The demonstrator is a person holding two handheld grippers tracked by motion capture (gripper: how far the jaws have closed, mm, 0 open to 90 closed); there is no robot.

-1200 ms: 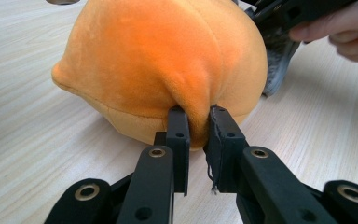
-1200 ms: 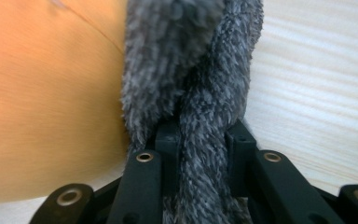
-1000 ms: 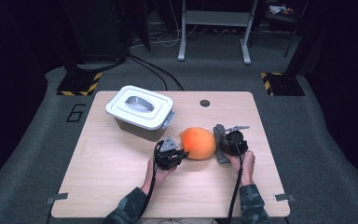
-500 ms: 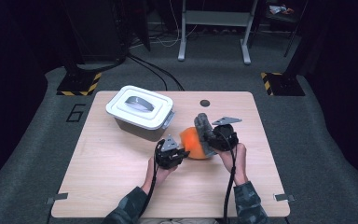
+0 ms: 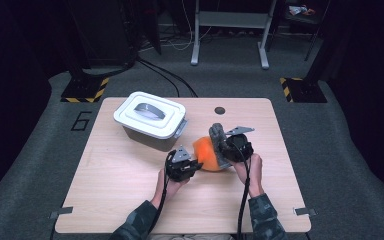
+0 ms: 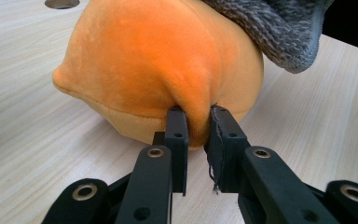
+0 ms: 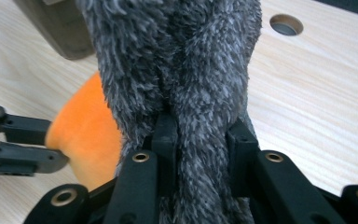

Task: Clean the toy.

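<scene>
An orange plush toy (image 5: 206,156) (image 6: 158,60) lies on the wooden table (image 5: 120,190), right of centre. My left gripper (image 5: 193,165) (image 6: 198,116) is shut on a fold of the toy's fabric at its near left side. My right gripper (image 5: 224,145) (image 7: 200,126) is shut on a grey fuzzy cloth (image 5: 217,134) (image 7: 182,56), which it holds upright against the toy's right side. The cloth's knitted edge (image 6: 275,28) hangs over the top of the toy. In the right gripper view the left gripper's jaws (image 7: 51,142) reach the toy (image 7: 88,135) from the left.
A white lidded box (image 5: 151,120) with a grey handle stands at the back left of the table, close to the toy; its corner (image 7: 60,28) is seen beyond the cloth. A round hole (image 5: 220,110) (image 7: 286,24) lies in the tabletop behind the toy.
My right gripper has risen and moved left with the grey cloth, from beside the toy to against its right side. The left gripper has kept its hold in place.
</scene>
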